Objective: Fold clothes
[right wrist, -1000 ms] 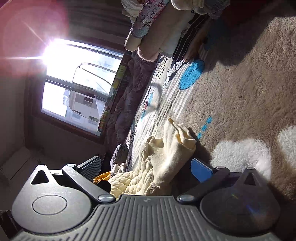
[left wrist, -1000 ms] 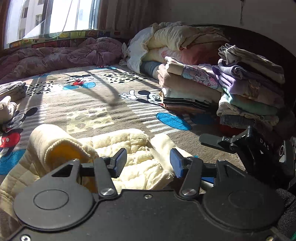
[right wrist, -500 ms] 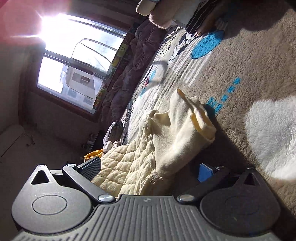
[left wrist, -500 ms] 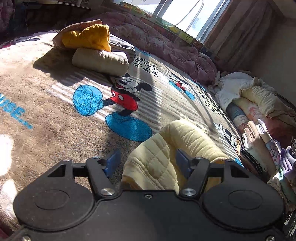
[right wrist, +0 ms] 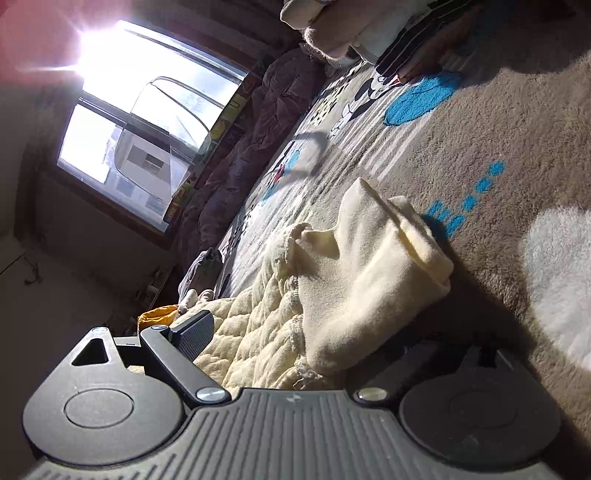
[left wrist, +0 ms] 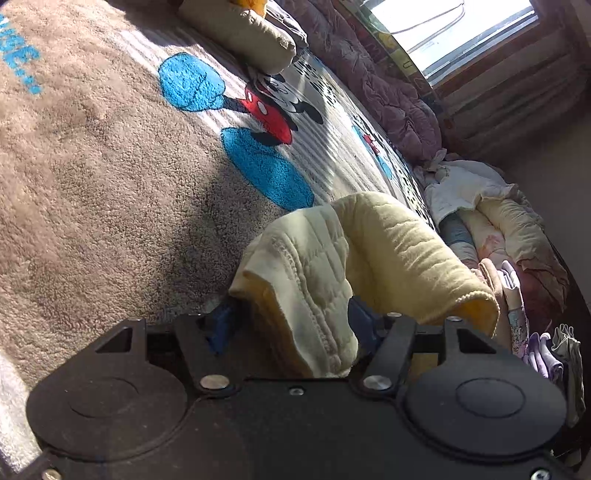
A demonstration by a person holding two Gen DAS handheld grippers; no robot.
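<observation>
A pale yellow quilted garment (left wrist: 332, 258) with a brighter yellow lining lies on the brown Mickey Mouse blanket (left wrist: 92, 177). My left gripper (left wrist: 291, 321) is open, with a fold of the garment lying between its blue pads. In the right wrist view the same garment (right wrist: 354, 280) lies bunched between the spread fingers of my right gripper (right wrist: 306, 347). The left finger (right wrist: 192, 332) shows; the right finger is hidden under the cloth.
A stack of folded clothes (left wrist: 517, 295) and bedding (left wrist: 498, 218) stands at the far right. A beige rolled cloth (left wrist: 243, 33) lies at the top. A purple quilt (left wrist: 391, 96) runs under the window (right wrist: 147, 122). Folded clothes (right wrist: 376, 26) show at the top of the right wrist view.
My left gripper has swung left and tilted, from facing the clothes stack to facing the blanket. It has pushed further onto the garment fold. My right gripper has come closer to the garment.
</observation>
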